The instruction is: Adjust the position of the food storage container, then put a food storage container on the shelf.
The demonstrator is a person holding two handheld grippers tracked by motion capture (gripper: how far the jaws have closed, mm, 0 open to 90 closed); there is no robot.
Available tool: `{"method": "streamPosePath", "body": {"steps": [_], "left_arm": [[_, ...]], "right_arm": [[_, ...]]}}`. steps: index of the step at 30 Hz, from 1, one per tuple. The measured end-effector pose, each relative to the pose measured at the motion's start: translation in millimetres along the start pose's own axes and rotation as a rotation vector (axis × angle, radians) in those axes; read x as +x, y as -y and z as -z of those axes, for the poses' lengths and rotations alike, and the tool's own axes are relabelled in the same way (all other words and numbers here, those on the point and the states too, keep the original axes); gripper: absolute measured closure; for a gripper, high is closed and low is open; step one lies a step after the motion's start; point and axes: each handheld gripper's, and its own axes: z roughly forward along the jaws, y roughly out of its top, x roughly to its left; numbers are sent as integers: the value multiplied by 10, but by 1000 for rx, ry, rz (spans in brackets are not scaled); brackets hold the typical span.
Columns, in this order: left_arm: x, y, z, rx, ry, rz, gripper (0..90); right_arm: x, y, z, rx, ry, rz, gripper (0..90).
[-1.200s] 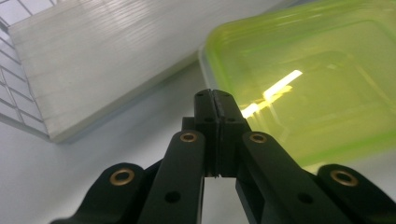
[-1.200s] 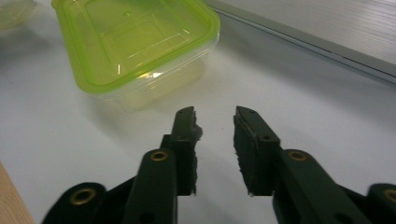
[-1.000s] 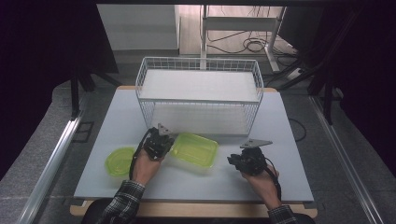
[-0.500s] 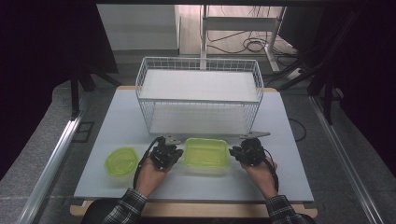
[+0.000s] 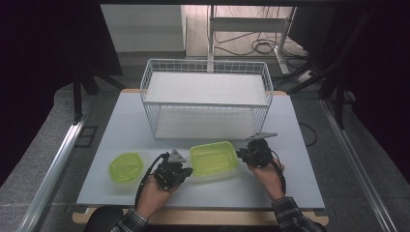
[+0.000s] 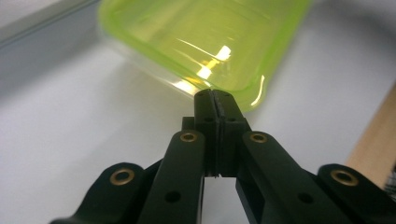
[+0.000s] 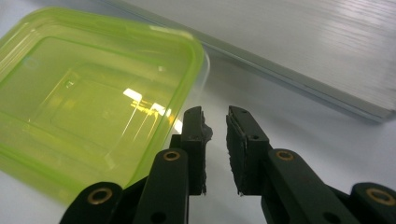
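In the high view the pale grey counter [image 5: 121, 121] is evenly and softly lit from above, while the surroundings at both sides fall into near-black; shadows on the surface are faint and short; a brighter patch of floor lies beyond the white wire basket [image 5: 205, 99]; the left gripper view is sharp on its black jaws but blurs the translucent lime-green rectangular plastic container [image 6: 205, 42] beyond, which carries bright white glare spots; the right gripper view shows similar glare streaks on the container, with softness toward the far background and corners.
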Motion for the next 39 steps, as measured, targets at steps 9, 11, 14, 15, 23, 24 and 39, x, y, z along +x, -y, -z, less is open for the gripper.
{"method": "streamPosePath", "body": {"steps": [9, 11, 14, 15, 23, 24, 39], "left_arm": [[20, 92, 88, -27, -30, -17, 846], [45, 156, 126, -51, -31, -22, 725], [62, 220, 133, -68, -33, -28, 477], [72, 247, 128, -67, -37, -24, 477], [39, 338, 102, -73, -73, -75, 77], [34, 368, 103, -80, -75, -84, 66], [51, 467, 121, -96, -69, -131, 42]], "right_arm": [[33, 9, -3, -4, -1, 33, 711], [26, 25, 46, -14, -4, 35, 669], [20, 48, 100, -15, -14, 37, 583], [14, 60, 115, -19, -14, 45, 544], [-69, 89, 188, -59, -45, 20, 253], [-82, 80, 190, -75, -61, 7, 194], [-204, -90, 42, -81, -183, -143, 92]]}}
